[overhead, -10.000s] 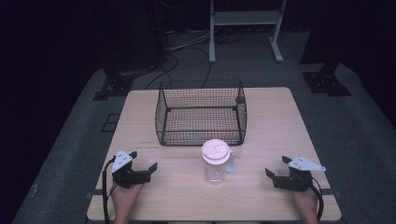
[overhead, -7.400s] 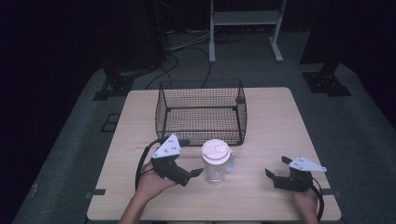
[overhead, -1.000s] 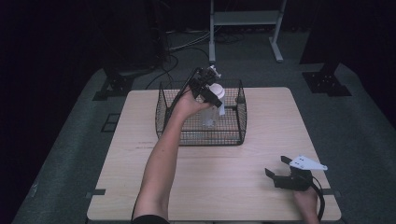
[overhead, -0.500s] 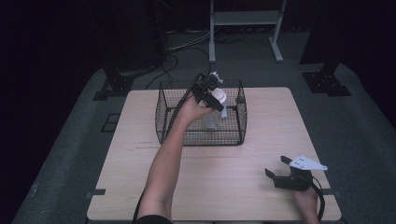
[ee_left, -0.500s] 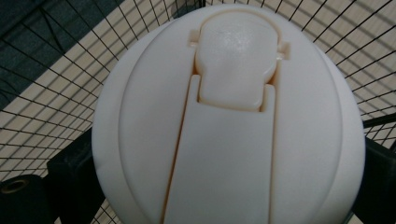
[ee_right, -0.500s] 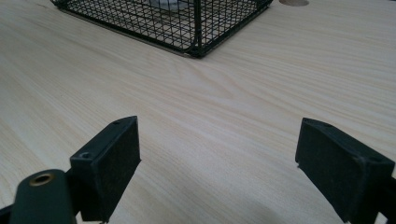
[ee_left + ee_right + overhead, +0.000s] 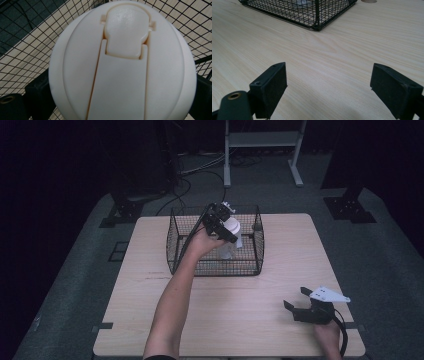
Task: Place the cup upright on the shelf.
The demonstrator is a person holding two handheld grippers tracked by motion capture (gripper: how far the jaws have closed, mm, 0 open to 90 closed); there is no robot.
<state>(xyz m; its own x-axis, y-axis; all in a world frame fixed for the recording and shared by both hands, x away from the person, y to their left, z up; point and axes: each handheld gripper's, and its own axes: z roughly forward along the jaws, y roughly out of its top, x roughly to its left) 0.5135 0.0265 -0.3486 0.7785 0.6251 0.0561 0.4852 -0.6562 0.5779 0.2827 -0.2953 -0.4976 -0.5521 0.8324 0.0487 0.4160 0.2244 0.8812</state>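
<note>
Where dark room surrounds it, pale wooden table (image 7: 280, 320).

Left gripper (image 7: 223, 226) raised, arm outstretched, fingers clamped; right gripper (image 7: 300, 303) low, fingers wide apart.

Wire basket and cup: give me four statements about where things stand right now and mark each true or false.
1. The left gripper holds the cup over the wire basket. True.
2. The cup has a black lid. False: its lid is white.
3. The right gripper is open, near the table. True.
4. The right gripper grips the basket. False: its fingers stand apart from it, holding nothing.
</note>
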